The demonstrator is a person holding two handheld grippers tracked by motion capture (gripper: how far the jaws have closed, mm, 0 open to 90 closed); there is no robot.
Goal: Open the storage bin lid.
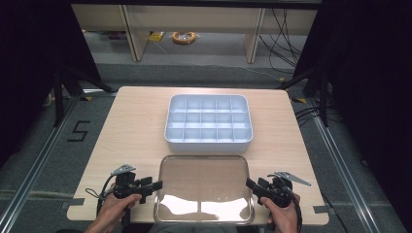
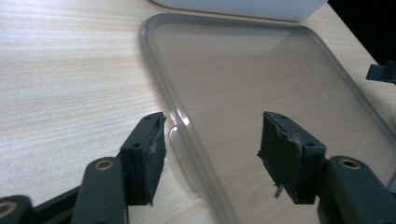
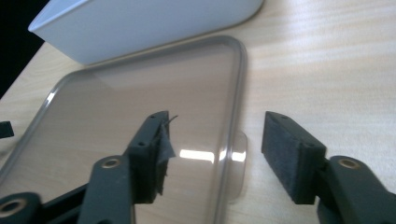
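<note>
A clear plastic lid (image 1: 204, 187) lies flat on the wooden table near the front edge. Just behind it stands a white box (image 1: 209, 119) divided into several empty compartments. My left gripper (image 1: 158, 185) is at the lid's left rim. In the left gripper view its jaws stand open (image 2: 212, 144) astride that rim (image 2: 184, 126) and a small tab, the pads not touching it. My right gripper (image 1: 250, 185) is at the lid's right rim. Its jaws (image 3: 215, 140) also stand open on either side of the rim (image 3: 231, 154), clear of it. A hand holds each gripper.
The wooden table (image 1: 131, 126) has bare wood left and right of the box. Dark curtains flank it. On the floor behind are desk legs and a yellow cable coil (image 1: 184, 37). A taped "5" (image 1: 77, 131) marks the floor at left.
</note>
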